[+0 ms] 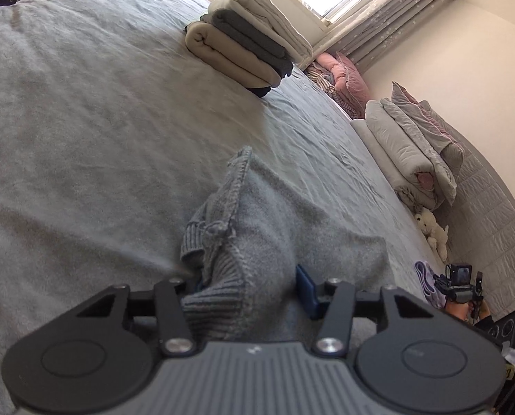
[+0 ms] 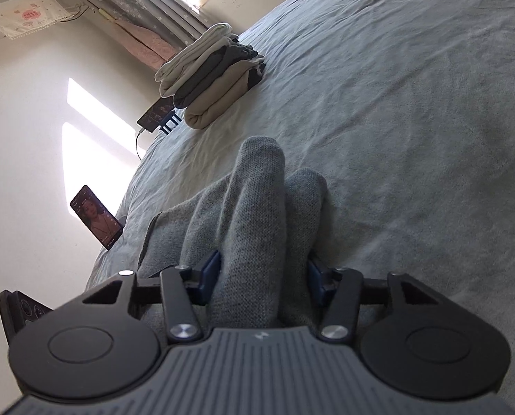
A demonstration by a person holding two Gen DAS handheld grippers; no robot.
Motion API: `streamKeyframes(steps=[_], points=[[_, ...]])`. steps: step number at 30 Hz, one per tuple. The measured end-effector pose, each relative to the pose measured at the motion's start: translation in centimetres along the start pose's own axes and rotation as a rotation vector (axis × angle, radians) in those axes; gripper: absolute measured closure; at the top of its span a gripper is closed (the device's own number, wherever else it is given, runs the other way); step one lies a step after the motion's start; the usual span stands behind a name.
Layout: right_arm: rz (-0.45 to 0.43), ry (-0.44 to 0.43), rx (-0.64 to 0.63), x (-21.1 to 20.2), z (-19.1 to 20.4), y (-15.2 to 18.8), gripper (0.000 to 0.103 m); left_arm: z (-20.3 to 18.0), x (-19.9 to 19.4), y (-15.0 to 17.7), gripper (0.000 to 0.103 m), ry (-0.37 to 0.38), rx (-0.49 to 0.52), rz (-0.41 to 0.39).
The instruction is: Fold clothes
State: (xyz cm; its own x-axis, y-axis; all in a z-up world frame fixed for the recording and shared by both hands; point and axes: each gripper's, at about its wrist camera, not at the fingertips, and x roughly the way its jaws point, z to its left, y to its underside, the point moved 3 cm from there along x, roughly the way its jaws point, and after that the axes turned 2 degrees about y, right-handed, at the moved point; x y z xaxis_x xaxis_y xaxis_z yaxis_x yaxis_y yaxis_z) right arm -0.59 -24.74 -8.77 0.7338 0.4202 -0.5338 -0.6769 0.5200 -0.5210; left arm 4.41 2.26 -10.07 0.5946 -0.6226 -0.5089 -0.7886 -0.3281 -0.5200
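A grey knitted sweater (image 1: 257,224) lies on the bed, its ribbed hem bunched up between the blue pads (image 1: 305,290) of my left gripper (image 1: 247,290), which is shut on it. In the right wrist view, thick folds of the same sweater (image 2: 257,207) rise between the pads (image 2: 212,273) of my right gripper (image 2: 264,276), also shut on the fabric. The rest of the sweater trails onto the grey sheet (image 2: 413,138). Far off at the right of the left wrist view, the right gripper (image 1: 459,283) shows small, held by a hand.
A stack of folded clothes (image 1: 243,45) (image 2: 212,76) sits at the far side of the bed. Folded quilts (image 1: 413,145), a plush toy (image 1: 430,228) and a purple cloth (image 1: 426,280) lie by the wall. A phone (image 2: 94,221) and a screen on a stand (image 2: 155,114) stand at the bed's edge.
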Motion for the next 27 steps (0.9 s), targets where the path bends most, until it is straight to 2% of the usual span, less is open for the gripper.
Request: streamKeyframes(steps=[3,5,10,13,19,27], points=[[-0.024,0.004,-0.01,-0.5,0.5,-0.1,0.058,-0.1,-0.2,0.1,0.067,0.003,-0.01,-0.028],[-0.043,0.009,-0.026,-0.7,1.1,-0.3,0.06,-0.5,-0.4,-0.1,0.07,0.002,-0.013,-0.044],[-0.071,0.007,-0.025,-0.9,1.9,-1.4,0.062,-1.4,-0.8,-1.0,0.071,-0.003,-0.021,-0.07],[-0.078,-0.029,0.01,-0.6,2.1,-2.9,0.062,-1.6,-0.9,-2.0,0.071,-0.003,-0.024,-0.079],[-0.081,-0.062,-0.02,0.9,4.7,-6.8,0.063,-2.6,-0.7,-5.8,0.071,-0.002,-0.019,-0.116],[-0.115,-0.113,-0.07,3.0,9.4,-13.5,0.063,-5.3,-0.9,-13.6,0.071,0.007,0.032,-0.199]])
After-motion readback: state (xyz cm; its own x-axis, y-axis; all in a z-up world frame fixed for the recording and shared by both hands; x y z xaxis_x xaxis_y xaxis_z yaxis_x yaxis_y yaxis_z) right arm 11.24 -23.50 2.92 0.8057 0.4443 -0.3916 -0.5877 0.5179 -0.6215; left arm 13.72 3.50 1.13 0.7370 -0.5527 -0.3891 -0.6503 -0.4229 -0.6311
